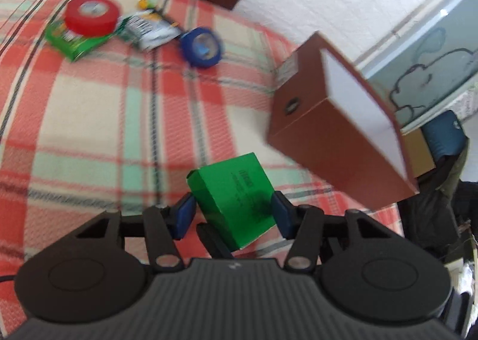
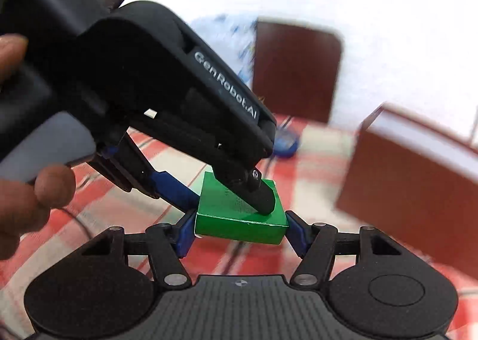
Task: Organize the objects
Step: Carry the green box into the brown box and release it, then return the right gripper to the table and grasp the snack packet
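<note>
— Both grippers had the green box (image 2: 239,220). Right gripper (image 2: 237,231) squeezed its two ends.
— And the left gripper (image 1: 231,214)?
— Blue pads sat at its sides, at three and nine o'clock. Brown box (image 1: 334,131) stood at two o'clock.

Tape roll (image 1: 91,15) sits on a carton (image 1: 74,41) (far left).
</note>
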A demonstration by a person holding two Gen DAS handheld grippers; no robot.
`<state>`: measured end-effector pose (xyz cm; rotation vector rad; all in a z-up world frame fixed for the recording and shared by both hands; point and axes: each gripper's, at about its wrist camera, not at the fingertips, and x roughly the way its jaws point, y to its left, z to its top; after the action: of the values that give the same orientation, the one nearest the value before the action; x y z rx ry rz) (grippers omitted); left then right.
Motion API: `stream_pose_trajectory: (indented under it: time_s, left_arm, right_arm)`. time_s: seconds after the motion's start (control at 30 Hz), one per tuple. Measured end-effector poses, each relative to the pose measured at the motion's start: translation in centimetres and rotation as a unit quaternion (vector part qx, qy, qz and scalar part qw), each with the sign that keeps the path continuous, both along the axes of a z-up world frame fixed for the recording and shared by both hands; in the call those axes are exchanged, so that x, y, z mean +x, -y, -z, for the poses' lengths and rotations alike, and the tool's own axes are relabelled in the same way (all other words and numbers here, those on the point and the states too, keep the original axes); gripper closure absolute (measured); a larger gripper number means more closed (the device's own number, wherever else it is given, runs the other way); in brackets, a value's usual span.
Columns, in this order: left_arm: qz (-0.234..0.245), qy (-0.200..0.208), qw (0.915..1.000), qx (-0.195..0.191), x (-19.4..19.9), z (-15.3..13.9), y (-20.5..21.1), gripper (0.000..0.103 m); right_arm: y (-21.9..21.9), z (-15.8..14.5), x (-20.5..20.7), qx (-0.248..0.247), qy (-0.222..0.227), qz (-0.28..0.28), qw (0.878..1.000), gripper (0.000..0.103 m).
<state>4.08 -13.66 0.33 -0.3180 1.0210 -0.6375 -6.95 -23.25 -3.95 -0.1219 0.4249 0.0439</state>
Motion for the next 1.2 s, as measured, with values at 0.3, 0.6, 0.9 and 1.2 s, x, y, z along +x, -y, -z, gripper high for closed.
stream_pose_trajectory:
  time_s: [0.3, 0.6, 0.9, 1.2]
  left_arm:
    - [0.099, 0.092, 0.9901, -0.038, 1.5, -7.3, 9.8, 0.046]
    - [0.140, 0.105, 0.9839, -0.033, 5.6, -6.9, 18.3, 0.047]
    - [0.135, 0.147, 0.9799, 0.010, 6.6, -5.4, 18.4, 0.045]
    - [0.129, 0.213, 0.9683, -0.017, 2.4, -6.5, 12.3, 0.041]
  right_arm:
    - [6.6, -5.2, 0.9, -0.049, 0.106, 0.112, 0.987, 0.041]
    - [13.8, -5.3, 6.1, -0.043, 0.075, 0.183, 0.979, 0.039]
    - [13.4, -4.1, 7.5, -0.048, 0.062, 0.203, 0.976, 0.020]
    - [8.1, -3.0, 4.0, -0.044, 0.099, 0.168, 0.980, 0.018]
